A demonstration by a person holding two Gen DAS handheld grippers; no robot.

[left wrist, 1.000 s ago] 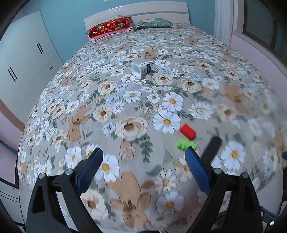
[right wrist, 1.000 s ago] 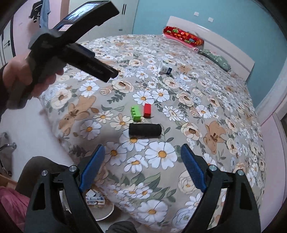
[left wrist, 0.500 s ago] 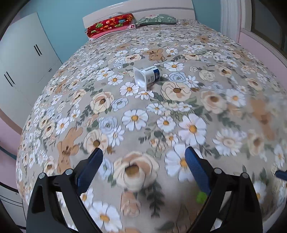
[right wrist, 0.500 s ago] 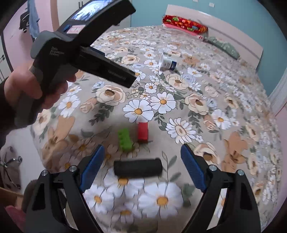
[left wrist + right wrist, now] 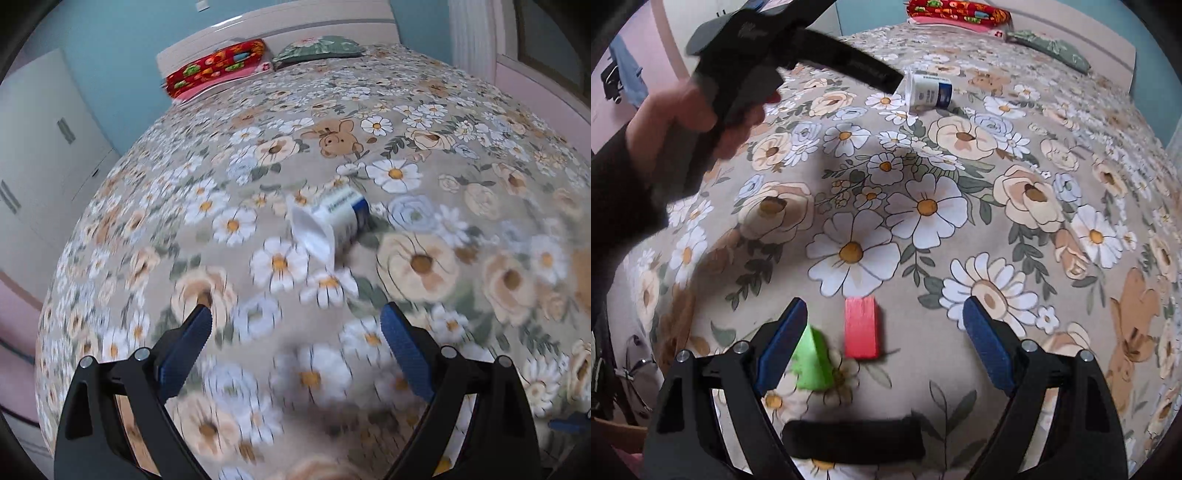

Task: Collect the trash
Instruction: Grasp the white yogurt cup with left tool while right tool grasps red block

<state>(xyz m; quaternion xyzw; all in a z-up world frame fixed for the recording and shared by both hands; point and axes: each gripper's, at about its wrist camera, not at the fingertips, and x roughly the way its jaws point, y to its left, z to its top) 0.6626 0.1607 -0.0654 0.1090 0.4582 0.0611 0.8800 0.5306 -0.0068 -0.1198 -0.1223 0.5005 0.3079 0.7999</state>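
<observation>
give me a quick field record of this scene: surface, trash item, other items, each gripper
surface: bed with a floral bedspread
trash item: white and blue cup, lying on its side, open mouth toward the left gripper
other items: red block, green block and black cylinder near the bed's edge; red pillow and green pillow at the headboard
left gripper: open, empty, aimed at the cup, not touching it
right gripper: open, empty, above the red block
</observation>
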